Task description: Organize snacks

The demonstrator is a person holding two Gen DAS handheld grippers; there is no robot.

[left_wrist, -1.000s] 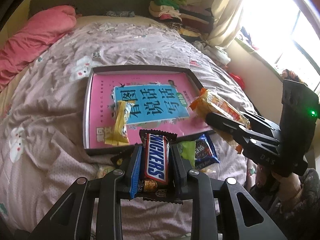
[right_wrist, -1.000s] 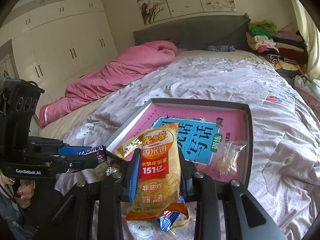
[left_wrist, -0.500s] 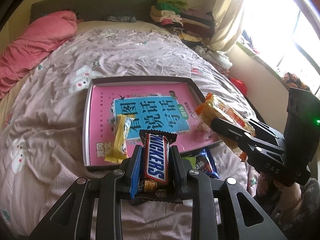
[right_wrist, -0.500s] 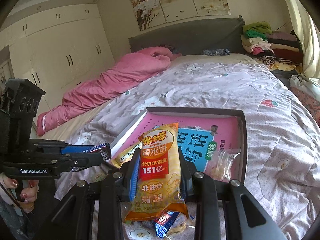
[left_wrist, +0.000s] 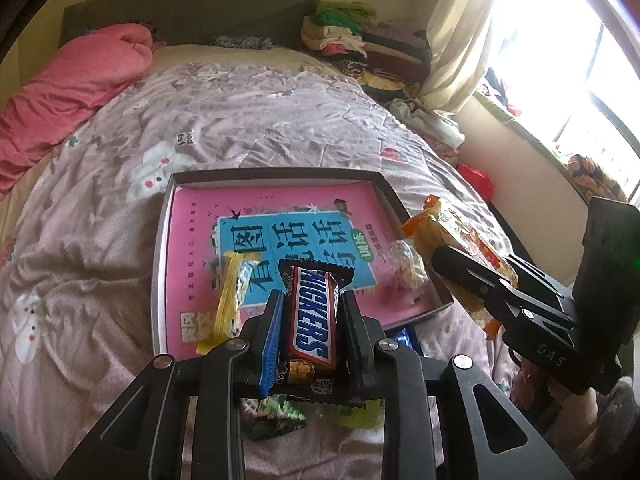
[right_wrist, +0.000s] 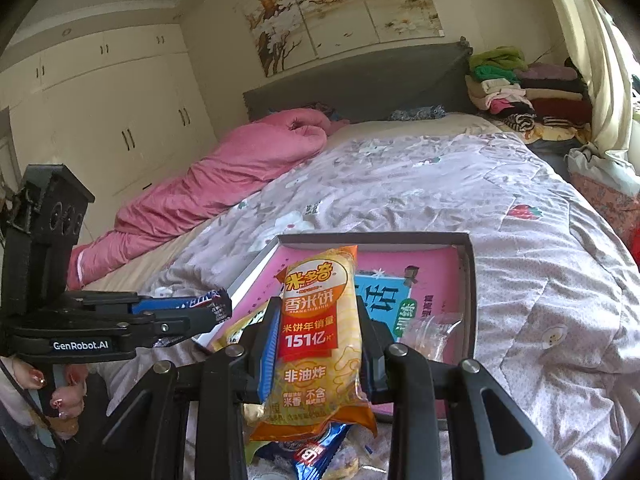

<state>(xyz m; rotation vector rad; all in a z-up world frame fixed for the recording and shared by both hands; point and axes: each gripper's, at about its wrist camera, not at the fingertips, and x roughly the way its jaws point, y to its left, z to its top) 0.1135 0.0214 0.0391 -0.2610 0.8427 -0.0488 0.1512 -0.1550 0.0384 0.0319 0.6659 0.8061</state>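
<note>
Left gripper [left_wrist: 310, 312] clamped on a brown, red and blue Snickers chocolate bar in a crimped foil wrapper [left_wrist: 311, 322], long axis running straight out along the fingers, far end poking past the fingertips. Right gripper [right_wrist: 318, 340] pinching a long orange and yellow rice-cracker packet of glossy plastic [right_wrist: 318, 344] the same way, lengthwise between the pads. Straight ahead of both, on the lilac flower-print quilt [left_wrist: 280, 120]: a shallow dark-rimmed rectangular tray lined with a pink and blue printed sheet [left_wrist: 276, 174], its near edge just beyond the Snickers tip, seemingly at a lower level. Already lying in the tray: a slim yellow wrapped snack [left_wrist: 230, 298] near the left side and a small clear crinkled packet [left_wrist: 406, 260] toward the right. Probably the left gripper nearer the tray's near-left part, the right one nearer the near-right corner; a short push forward and down, then a release, likely enough for either. Visible under the fingers in the left view only: a green and black patterned packet [left_wrist: 274, 418] on the quilt short of the tray. Shown only in the right view: a blue wrapper [right_wrist: 310, 454] below the cracker packet, plus white wardrobe doors [right_wrist: 120, 120].
</note>
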